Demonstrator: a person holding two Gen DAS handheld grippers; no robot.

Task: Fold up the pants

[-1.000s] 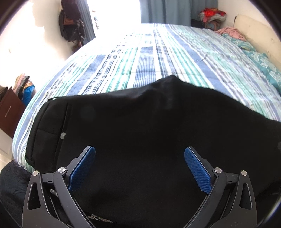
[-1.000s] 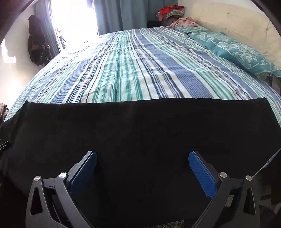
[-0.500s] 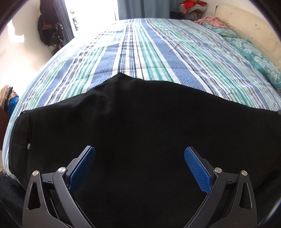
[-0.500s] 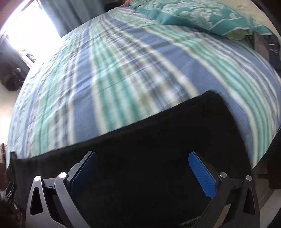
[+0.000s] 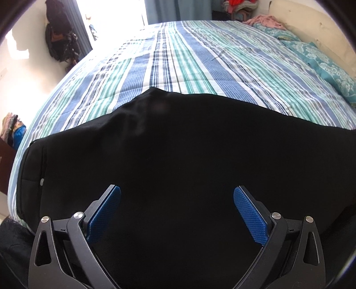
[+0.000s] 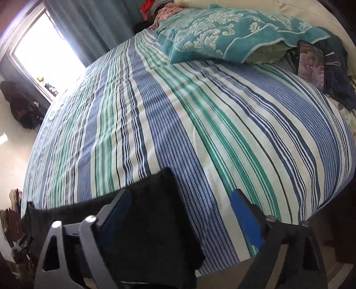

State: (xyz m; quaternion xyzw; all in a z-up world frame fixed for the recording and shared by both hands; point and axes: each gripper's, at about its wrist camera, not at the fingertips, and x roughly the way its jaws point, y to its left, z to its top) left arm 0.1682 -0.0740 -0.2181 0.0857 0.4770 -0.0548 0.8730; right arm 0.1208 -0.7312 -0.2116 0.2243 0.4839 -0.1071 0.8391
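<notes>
Black pants [image 5: 178, 155] lie flat across the near edge of a striped bed [image 5: 189, 62]. Their waistband with a small button [image 5: 41, 181] is at the left. My left gripper [image 5: 176, 209] is open and empty, its blue pads hovering over the middle of the pants. In the right wrist view the leg end of the pants [image 6: 153, 213] lies at the lower left. My right gripper [image 6: 180, 213] is open and empty above that leg end, with its right finger [image 6: 244, 220] over the bare bedsheet [image 6: 200, 124].
Teal patterned pillows [image 6: 222, 33] and dark items [image 6: 322, 64] lie at the head of the bed on the right. Clothes are piled at the far corner [image 5: 240, 6]. Bags hang on the wall [image 5: 60, 37] at the left. The bed's edge drops off just below the pants.
My right gripper has swung right along the pants to the leg end, now looking toward the pillows. My left gripper has shifted slightly over the pants. Both stayed open.
</notes>
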